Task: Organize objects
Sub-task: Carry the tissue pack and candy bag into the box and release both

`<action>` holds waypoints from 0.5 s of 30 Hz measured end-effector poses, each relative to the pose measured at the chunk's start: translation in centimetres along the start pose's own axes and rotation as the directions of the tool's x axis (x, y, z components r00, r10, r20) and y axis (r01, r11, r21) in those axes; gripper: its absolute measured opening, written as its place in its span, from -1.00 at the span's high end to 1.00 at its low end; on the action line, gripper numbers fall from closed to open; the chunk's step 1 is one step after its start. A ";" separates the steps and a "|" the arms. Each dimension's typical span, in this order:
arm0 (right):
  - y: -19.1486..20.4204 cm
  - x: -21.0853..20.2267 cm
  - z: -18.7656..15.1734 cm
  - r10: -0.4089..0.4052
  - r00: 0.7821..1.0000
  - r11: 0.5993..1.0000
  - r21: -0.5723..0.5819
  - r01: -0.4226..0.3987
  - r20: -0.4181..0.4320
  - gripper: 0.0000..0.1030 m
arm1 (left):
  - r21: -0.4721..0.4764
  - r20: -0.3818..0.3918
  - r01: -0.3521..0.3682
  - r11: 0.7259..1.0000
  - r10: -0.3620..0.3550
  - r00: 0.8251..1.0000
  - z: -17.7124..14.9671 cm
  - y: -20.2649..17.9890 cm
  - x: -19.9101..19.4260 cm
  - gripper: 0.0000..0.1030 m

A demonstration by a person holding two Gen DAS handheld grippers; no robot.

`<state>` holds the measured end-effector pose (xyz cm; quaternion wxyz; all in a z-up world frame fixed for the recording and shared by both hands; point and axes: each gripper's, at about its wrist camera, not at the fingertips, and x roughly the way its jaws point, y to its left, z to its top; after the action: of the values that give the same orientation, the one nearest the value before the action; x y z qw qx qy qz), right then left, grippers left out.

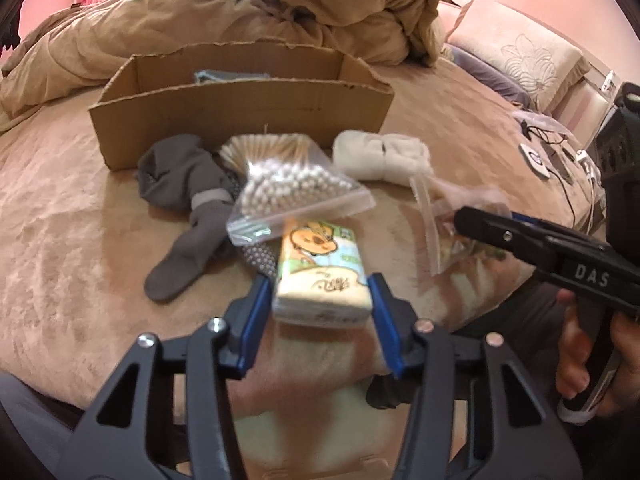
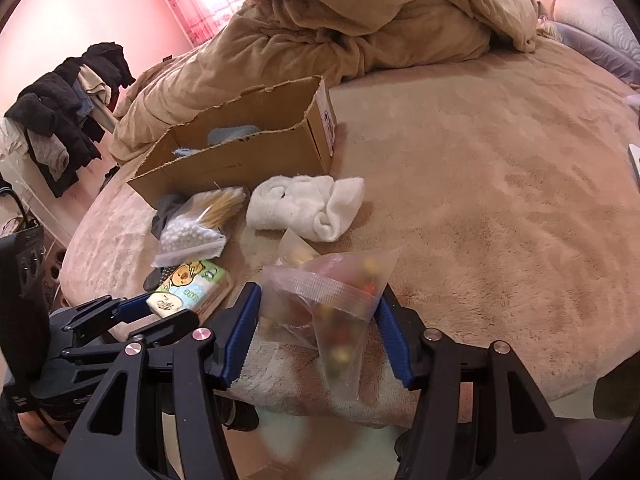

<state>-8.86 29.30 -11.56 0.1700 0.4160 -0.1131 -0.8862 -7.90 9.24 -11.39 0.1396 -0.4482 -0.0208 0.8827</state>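
Beige bedspread (image 1: pixel 80 220) lies under our tongs: left gripper (image 1: pixel 320 292) clamps the tissue pack (image 1: pixel 320 272); right gripper (image 2: pixel 320 320) pinches the clear bag (image 2: pixel 336 312).

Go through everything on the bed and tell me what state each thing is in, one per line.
Brown cardboard box: open-topped, something blue inside.
Cartoon-printed tissue pack: between left gripper's pads, gripped.
Clear zip bag of colourful bits: sealed, pinched by right gripper.
Clear zip bag of cotton swabs: sealed, lying on socks.
Grey socks: loose, unfolded.
White socks: rolled together.
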 end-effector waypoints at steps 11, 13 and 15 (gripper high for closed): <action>0.8 -1.3 0.1 0.004 1.000 1.000 -0.005 -0.004 0.018 -0.17 | 0.090 -0.055 -0.061 0.994 0.066 0.996 -1.2 -0.3 1.0 0.01; 0.8 -1.0 0.0 0.005 1.000 1.000 -0.008 -0.005 0.010 -0.17 | 0.111 -0.051 -0.099 0.989 0.105 0.993 -1.6 -0.4 1.0 -0.05; 0.8 -0.6 -0.1 0.008 1.000 1.000 -0.009 -0.008 -0.005 -0.17 | 0.112 -0.020 -0.113 0.987 0.116 0.993 -1.9 -0.5 0.2 -0.13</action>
<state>-8.24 28.75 -10.94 0.1756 0.4170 -0.1100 -0.8850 -6.40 9.59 -12.56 0.1134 -0.4518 0.0556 0.8831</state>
